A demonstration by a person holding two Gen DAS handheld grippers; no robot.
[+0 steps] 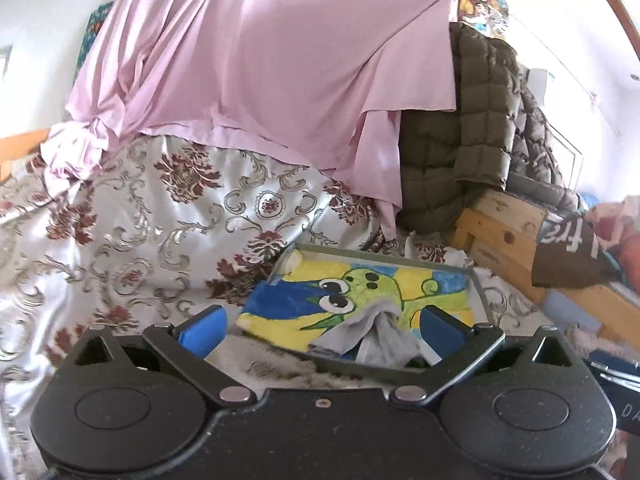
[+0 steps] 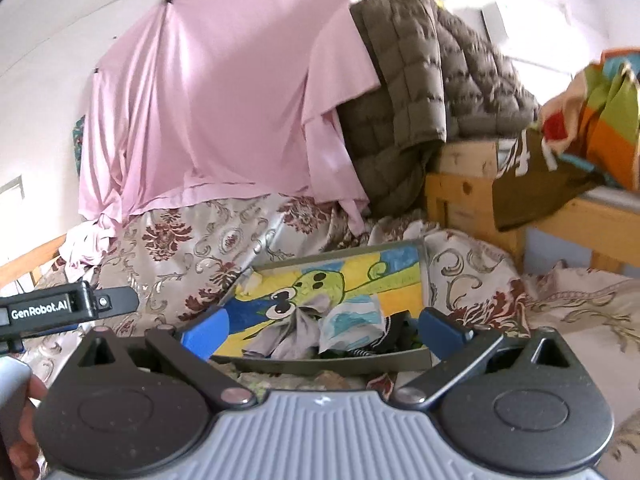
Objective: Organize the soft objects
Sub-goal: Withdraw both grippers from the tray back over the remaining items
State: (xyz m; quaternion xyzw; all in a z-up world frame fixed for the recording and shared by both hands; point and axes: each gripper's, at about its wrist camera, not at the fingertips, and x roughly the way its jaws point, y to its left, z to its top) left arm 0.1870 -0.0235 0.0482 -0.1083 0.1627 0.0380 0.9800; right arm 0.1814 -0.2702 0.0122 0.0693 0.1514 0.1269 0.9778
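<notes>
A shallow grey-rimmed box [image 1: 478,292] [image 2: 424,276] with a yellow, blue and green cartoon picture on its bottom lies on the floral bedspread [image 1: 132,216]. Inside lie a crumpled grey cloth [image 1: 372,336] [image 2: 288,336], a white-and-blue cloth [image 2: 352,326] and a black-and-white item [image 2: 390,330]. My left gripper [image 1: 320,322] hovers just in front of the box, open wide, with nothing pressed between its blue pads. In its own view my right gripper [image 2: 322,330] is also open wide before the box and holds nothing. The left gripper's side [image 2: 68,308] shows at the left edge of the right wrist view.
A pink sheet [image 1: 260,60] hangs over the wall behind the bed. Olive quilted jackets [image 1: 460,128] [image 2: 400,100] drape over a wooden frame [image 1: 500,232] on the right. A dark cloth with white letters [image 2: 532,176] and colourful fabric [image 2: 600,120] hang there too.
</notes>
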